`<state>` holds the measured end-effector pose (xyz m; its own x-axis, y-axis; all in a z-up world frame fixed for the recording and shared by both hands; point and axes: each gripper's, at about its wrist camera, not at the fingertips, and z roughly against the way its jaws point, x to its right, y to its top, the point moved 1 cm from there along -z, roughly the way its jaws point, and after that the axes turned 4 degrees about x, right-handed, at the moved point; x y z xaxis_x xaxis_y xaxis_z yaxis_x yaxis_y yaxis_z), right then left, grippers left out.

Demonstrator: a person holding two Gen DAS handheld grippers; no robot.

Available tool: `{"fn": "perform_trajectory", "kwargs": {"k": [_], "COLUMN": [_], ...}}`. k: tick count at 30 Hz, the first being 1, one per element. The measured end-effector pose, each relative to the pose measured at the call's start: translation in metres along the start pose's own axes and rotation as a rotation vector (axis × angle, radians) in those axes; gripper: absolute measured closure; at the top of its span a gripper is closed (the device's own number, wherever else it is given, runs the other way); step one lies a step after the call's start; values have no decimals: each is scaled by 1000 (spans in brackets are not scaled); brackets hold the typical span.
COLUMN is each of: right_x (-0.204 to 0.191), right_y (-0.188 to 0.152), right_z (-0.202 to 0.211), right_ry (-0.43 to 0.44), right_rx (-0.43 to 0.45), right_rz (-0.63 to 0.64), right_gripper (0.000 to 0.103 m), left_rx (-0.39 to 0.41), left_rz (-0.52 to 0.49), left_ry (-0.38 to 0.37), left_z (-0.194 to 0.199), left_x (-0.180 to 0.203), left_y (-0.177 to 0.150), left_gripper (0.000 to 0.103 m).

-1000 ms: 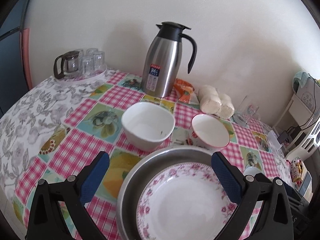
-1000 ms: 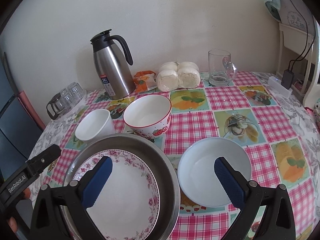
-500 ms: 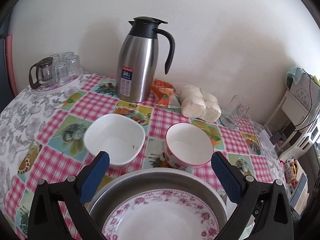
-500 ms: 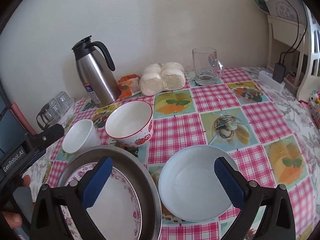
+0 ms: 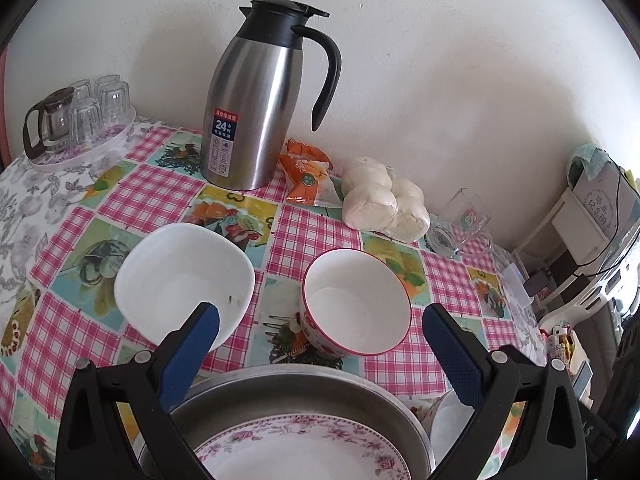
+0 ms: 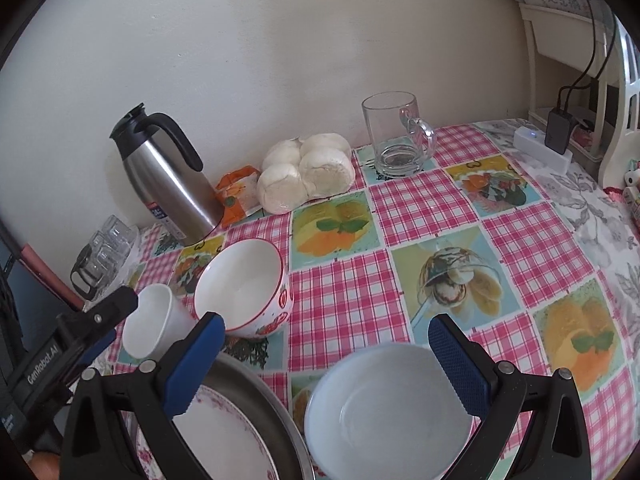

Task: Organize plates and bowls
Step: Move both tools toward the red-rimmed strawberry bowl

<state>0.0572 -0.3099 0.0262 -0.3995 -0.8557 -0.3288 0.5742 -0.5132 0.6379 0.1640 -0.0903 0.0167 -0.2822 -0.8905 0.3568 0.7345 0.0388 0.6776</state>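
Left wrist view. Counted: two bowls standing clear, one white square bowl and one red-rimmed bowl, side by side, apart, mouths up. One steel basin at near edge of tabletop, one floral plate lying flat inside it. Sliver of a third bowl, the shallow white bowl, just right of basin. Along wall edge: one thermal carafe, upright, handle right; one orange snack packet; one bag of four steamed buns; one glass mug. At far left corner, one tray with teapot and glasses. Open cloth between bowls and wall row. Left gripper spread wide, empty, above basin's far rim.

Right wrist view. Same three bowls, one basin, one plate. Shallow white bowl at near edge, beside basin, mouth up. Red-rimmed bowl behind basin; white square bowl left of it. Right half of tabletop unoccupied to its edge; power strip at far right corner. Right gripper spread wide, holding nothing, above shallow bowl's far rim.
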Motion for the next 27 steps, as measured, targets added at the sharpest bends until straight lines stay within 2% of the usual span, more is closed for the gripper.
{"fn": "perform_trajectory", "kwargs": {"k": [4, 7, 9, 11, 15, 17, 21, 27], "right_x": [-3, -4, -5, -9, -21, -27, -36, -39], "right_y": [16, 24, 27, 28, 27, 25, 19, 11], "right_z": [-12, -24, -32, -42, -60, -68, -85, -109], "right_ry": [27, 40, 41, 43, 42, 40, 41, 33], "right_rx": [-23, -52, -71, -97, -134, -151, -190, -253], "right_rz": [-4, -17, -20, -10, 40, 65, 85, 83], "right_gripper": [0, 0, 3, 13, 18, 21, 30, 45], "left_rx": [-88, -109, -124, -145, -188, -201, -230, -252], "left_rz": [45, 66, 70, 79, 98, 97, 100, 109], "left_ry": [-37, -84, -102, -114, -130, -119, -106, -107], "left_z": [-17, -24, -28, -33, -43, -48, -58, -69], "left_x": [-6, -7, -7, -7, -8, -8, -10, -14], "left_y": [2, 4, 4, 5, 3, 1, -4, -7], "left_gripper": [2, 4, 11, 15, 30, 32, 49, 62]}}
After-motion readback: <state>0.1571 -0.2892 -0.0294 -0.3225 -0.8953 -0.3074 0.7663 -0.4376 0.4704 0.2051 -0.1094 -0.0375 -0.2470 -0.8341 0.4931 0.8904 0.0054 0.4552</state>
